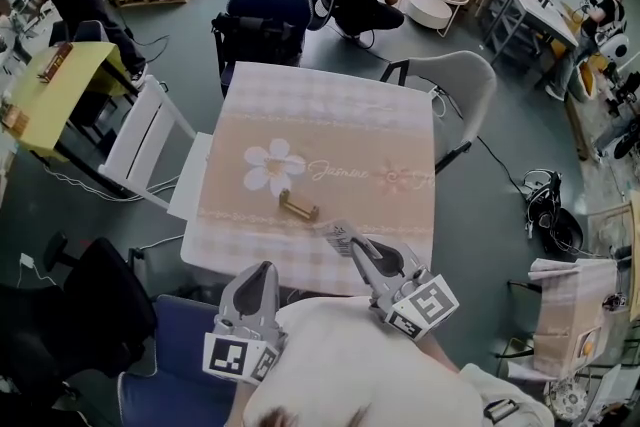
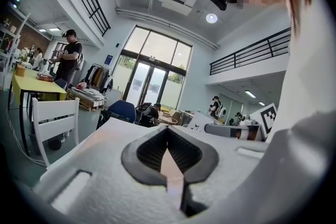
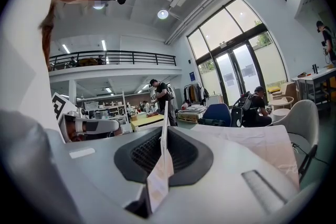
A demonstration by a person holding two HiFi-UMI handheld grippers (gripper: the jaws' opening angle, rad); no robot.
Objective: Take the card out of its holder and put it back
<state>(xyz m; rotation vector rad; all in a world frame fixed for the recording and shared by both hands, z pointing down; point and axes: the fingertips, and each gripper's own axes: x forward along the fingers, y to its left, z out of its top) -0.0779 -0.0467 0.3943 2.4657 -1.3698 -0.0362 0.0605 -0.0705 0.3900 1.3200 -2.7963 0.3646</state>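
Note:
A small wooden card holder (image 1: pixel 297 206) lies on the beige flowered tablecloth (image 1: pixel 330 130), near the table's front. My right gripper (image 1: pixel 349 244) hovers just right of and nearer than the holder, shut on a white card (image 1: pixel 335 234). In the right gripper view the card (image 3: pixel 163 162) stands edge-on between the pads, sticking up past the gripper (image 3: pixel 164 128). My left gripper (image 1: pixel 264 268) hangs at the table's front edge, left of the right one. Seen from its own camera, the left gripper (image 2: pixel 168 129) is shut, tips together, with nothing in it.
A white slatted chair (image 1: pixel 150 140) stands at the table's left, a grey chair (image 1: pixel 455 85) at the far right corner and a dark blue office chair (image 1: pixel 262 10) beyond. A yellow table (image 1: pixel 55 85) is far left. Several people work in the background.

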